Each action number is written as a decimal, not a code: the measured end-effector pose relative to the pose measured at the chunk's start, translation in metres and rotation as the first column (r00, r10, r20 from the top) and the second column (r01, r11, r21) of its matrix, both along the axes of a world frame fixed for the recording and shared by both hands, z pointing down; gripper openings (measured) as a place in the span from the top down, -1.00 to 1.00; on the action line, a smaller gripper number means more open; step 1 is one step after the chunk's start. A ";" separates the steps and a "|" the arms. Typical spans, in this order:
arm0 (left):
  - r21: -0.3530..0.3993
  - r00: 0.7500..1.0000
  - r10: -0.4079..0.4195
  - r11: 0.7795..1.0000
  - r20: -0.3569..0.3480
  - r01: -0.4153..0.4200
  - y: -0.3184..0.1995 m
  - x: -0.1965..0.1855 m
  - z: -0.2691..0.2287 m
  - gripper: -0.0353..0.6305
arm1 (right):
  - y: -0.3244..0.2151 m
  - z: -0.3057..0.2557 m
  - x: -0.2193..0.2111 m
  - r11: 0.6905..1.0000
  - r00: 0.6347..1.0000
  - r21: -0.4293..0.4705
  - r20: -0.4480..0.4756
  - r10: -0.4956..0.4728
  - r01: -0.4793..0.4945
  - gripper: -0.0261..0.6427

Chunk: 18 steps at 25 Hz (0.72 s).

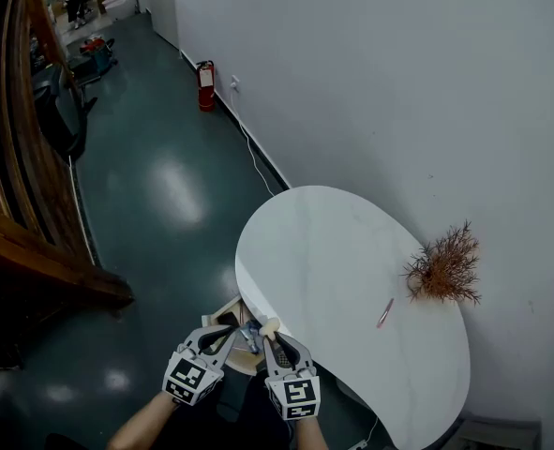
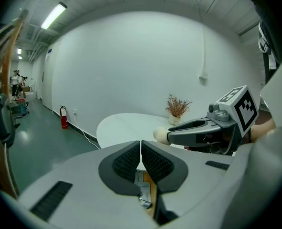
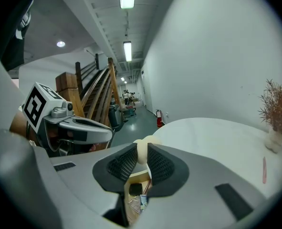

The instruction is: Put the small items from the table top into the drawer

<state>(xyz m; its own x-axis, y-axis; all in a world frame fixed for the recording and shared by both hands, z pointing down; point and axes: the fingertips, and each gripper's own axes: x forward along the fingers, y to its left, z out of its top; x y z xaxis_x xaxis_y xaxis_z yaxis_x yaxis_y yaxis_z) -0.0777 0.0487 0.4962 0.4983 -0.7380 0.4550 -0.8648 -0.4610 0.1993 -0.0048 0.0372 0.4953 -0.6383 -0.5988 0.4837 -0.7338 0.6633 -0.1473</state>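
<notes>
The right tongs [image 3: 141,152] pinch a small cream rounded piece [image 3: 141,146] over the open light-wood drawer [image 1: 222,315]. The drawer juts out from under the near rim of the white kidney-shaped marble table [image 1: 333,251]. Just beside them, the left tongs [image 2: 141,151] are pressed together with nothing between. A thin pink pen [image 1: 385,312] lies toward the table's wall side, near a dried brown plant [image 1: 445,268]. A glossy dark-green floor [image 1: 164,186] lies open to the left.

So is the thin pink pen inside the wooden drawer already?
No, the thin pink pen lies on the white rounded table top, near the dried brown plant.
</notes>
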 end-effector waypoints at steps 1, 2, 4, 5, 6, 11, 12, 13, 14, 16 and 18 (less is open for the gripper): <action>-0.005 1.000 -0.008 1.000 -0.001 0.008 0.001 -0.003 0.003 0.82 | 0.001 0.003 -0.003 1.000 1.000 -0.005 -0.001 -0.009 0.009 0.67; -0.010 1.000 -0.017 1.000 -0.001 0.017 0.002 -0.005 0.006 0.82 | 0.001 0.007 -0.005 1.000 1.000 -0.010 -0.003 -0.019 0.019 0.67; -0.019 0.999 -0.033 0.999 -0.001 0.033 0.004 -0.012 0.013 0.82 | 0.003 0.015 -0.011 0.999 0.999 -0.019 -0.013 -0.039 0.038 0.67; -0.024 0.999 -0.040 0.999 -0.002 0.040 0.006 -0.016 0.015 0.82 | 0.004 0.017 -0.015 0.999 0.999 -0.024 -0.015 -0.049 0.049 0.67; -0.030 0.999 -0.048 0.998 -0.003 0.048 0.007 -0.020 0.018 0.82 | 0.005 0.019 -0.020 0.998 0.998 -0.030 -0.015 -0.060 0.059 0.67; -0.057 0.996 -0.089 0.994 0.000 0.089 0.010 -0.035 0.036 0.82 | 0.007 0.037 -0.034 0.994 0.995 -0.063 -0.021 -0.094 0.092 0.67; -0.063 0.995 -0.096 0.993 0.001 0.096 0.011 -0.038 0.040 0.82 | 0.008 0.041 -0.037 0.993 0.995 -0.071 -0.023 -0.099 0.097 0.67; -0.072 0.995 -0.102 0.992 0.000 0.102 0.012 -0.040 0.044 0.82 | 0.009 0.045 -0.039 0.991 0.994 -0.079 -0.025 -0.106 0.104 0.67; -0.081 0.994 -0.108 0.991 -0.001 0.107 0.013 -0.042 0.048 0.82 | 0.010 0.049 -0.040 0.990 0.993 -0.085 -0.028 -0.114 0.111 0.67; -0.092 0.993 -0.118 0.989 -0.004 0.118 0.014 -0.044 0.056 0.82 | 0.011 0.057 -0.043 0.987 0.991 -0.095 -0.034 -0.131 0.127 0.67; -0.100 0.992 -0.127 0.987 -0.006 0.126 0.015 -0.047 0.062 0.82 | 0.012 0.064 -0.046 0.984 0.988 -0.105 -0.038 -0.146 0.142 0.67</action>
